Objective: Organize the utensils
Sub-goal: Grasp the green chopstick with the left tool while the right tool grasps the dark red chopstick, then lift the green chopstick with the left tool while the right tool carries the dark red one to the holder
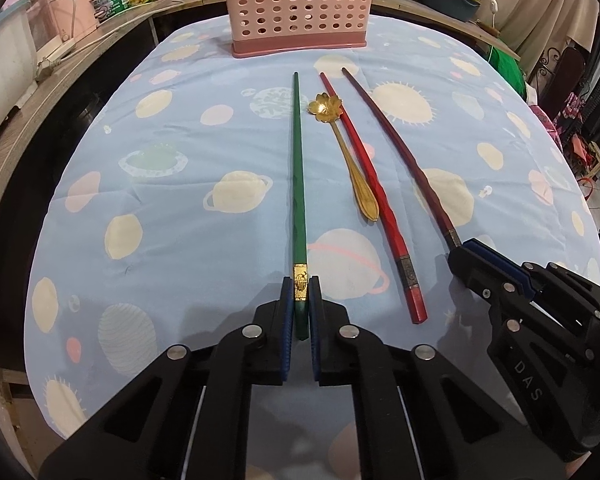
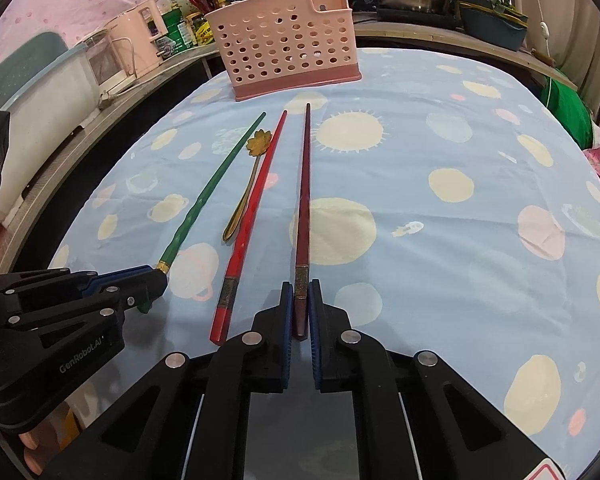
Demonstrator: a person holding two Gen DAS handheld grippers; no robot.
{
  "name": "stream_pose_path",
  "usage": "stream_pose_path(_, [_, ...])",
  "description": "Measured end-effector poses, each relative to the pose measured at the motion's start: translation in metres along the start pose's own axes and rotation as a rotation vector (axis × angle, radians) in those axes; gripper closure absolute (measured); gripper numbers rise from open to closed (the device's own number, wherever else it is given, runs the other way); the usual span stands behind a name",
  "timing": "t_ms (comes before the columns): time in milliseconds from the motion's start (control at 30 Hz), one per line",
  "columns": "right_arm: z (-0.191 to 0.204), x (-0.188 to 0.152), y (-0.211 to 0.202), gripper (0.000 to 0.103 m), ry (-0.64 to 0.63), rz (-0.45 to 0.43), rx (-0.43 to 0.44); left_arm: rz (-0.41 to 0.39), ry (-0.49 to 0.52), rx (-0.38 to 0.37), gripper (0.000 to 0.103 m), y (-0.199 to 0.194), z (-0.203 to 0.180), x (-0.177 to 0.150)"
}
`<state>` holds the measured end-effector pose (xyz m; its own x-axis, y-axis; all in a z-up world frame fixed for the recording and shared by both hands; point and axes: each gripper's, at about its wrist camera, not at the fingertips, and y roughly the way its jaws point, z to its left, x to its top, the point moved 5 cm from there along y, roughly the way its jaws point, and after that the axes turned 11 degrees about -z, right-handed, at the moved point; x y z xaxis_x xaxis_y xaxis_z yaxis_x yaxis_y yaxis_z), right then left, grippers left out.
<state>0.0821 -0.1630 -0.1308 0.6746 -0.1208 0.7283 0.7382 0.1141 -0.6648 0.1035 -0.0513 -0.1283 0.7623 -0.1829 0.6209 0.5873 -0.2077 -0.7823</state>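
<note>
Both grippers pinch chopstick ends: left gripper (image 1: 301, 300), marked "GenRobot.AI", grips the green chopstick (image 1: 298, 168); right gripper (image 2: 301, 300), marked "DAS", the maroon chopstick (image 2: 305, 184).

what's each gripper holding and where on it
Left gripper: green chopstick, by its thick gold-banded end. Right gripper: dark red chopstick, by its thick banded end.

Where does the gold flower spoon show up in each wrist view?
Left wrist: gold flower spoon at upper centre, between the green chopstick and the bright red chopstick.
Right wrist: left of centre, between the same two.
Shared landmark: pink basket beyond the tips.
</note>
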Motion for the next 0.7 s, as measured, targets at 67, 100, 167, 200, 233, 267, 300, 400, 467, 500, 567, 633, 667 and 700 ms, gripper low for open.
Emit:
stream_pose_path(67, [0.0, -0.001, -0.001, 0.096, 0.001, 0.0, -0.001, 0.001, 0.0, -0.001, 0.096, -0.001, 0.0, 0.0])
stream_pose_path(100, [-0.001, -0.001, -0.001, 0.096, 0.002, 0.001, -0.001, 0.001, -0.001, -0.001, 0.096, -0.001, 0.0, 0.0])
stream_pose_path(167, [-0.001, 0.0, -0.003, 0.096, 0.004, -0.002, -0.003, 0.0, -0.004, 0.0, 0.096, -0.002, 0.0, 0.0])
stream_pose_path(200, [-0.002, 0.0, -0.004, 0.096, 0.006, -0.003, -0.003, -0.001, -0.007, 0.0, 0.096, -0.002, 0.0, 0.0])
stream_pose_path(233, [-0.002, 0.001, -0.005, 0.096, 0.007, -0.006, -0.004, -0.003, -0.009, 0.0, 0.096, -0.003, 0.001, 0.001])
stream_pose_path(267, [-0.003, 0.002, -0.007, 0.096, 0.009, -0.01, -0.004, -0.006, -0.011, -0.001, 0.096, -0.005, 0.001, 0.002])
stream_pose_path(300, [-0.003, 0.003, -0.008, 0.096, 0.012, -0.013, -0.003, -0.009, -0.013, -0.003, 0.096, -0.006, 0.001, 0.003])
stream_pose_path(400, [-0.005, 0.008, -0.012, 0.096, 0.018, -0.025, -0.003, -0.022, -0.021, -0.005, 0.096, -0.011, 0.003, 0.007])
stream_pose_path(467, [-0.006, 0.012, -0.016, 0.096, 0.022, -0.036, -0.001, -0.034, -0.029, -0.008, 0.096, -0.017, 0.004, 0.011])
stream_pose_path(500, [-0.006, 0.014, -0.018, 0.096, 0.025, -0.043, 0.0, -0.04, -0.034, -0.009, 0.096, -0.019, 0.005, 0.013])
stream_pose_path(567, [-0.007, 0.019, -0.022, 0.096, 0.032, -0.053, 0.002, -0.052, -0.042, -0.011, 0.096, -0.025, 0.007, 0.017])
stream_pose_path(633, [-0.008, 0.024, -0.026, 0.096, 0.039, -0.063, 0.003, -0.069, -0.051, -0.012, 0.096, -0.031, 0.009, 0.022])
stream_pose_path(667, [-0.008, 0.027, -0.028, 0.096, 0.043, -0.07, 0.005, -0.075, -0.055, -0.013, 0.096, -0.034, 0.01, 0.025])
stream_pose_path(700, [-0.009, 0.029, -0.03, 0.096, 0.048, -0.074, 0.009, -0.084, -0.061, -0.014, 0.096, -0.037, 0.011, 0.028])
